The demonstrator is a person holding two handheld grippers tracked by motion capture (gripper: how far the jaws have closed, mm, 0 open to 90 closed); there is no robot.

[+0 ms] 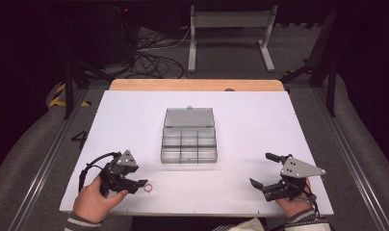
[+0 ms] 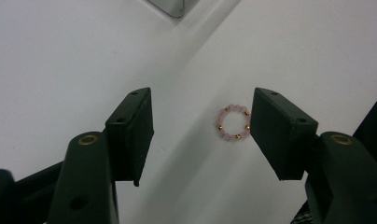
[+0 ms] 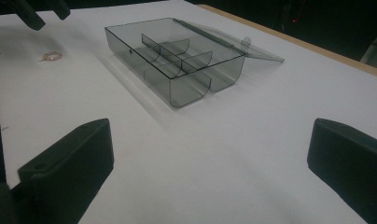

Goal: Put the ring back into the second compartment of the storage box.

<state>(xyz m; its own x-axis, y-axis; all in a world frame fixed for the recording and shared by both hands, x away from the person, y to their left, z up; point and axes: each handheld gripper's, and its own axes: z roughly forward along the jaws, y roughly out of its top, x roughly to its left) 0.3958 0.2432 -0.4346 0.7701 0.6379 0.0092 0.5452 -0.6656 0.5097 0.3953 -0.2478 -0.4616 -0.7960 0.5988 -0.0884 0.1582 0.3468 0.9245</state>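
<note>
A small ring of pink beads with a few gold beads lies flat on the white surface, near the front edge on the left side. The left gripper is right beside it, with its tips pointing at the ring. In the left gripper view, the two black jaws stand wide apart and hold nothing. The ring sits between them but not in the middle: it is just beside the jaw on the right of that view and far from the other jaw. It looks like the left gripper should slide a little toward that side so the ring ends up in the middle before the jaws close. The ring is round, so it has no long side to line up with. The right gripper is well apart from the ring, over at the right side of the surface, and its jaws are wide apart and empty too. A clear grey plastic box with small compartments sits in the middle of the surface with its lid folded back, and the compartments look empty.
</note>
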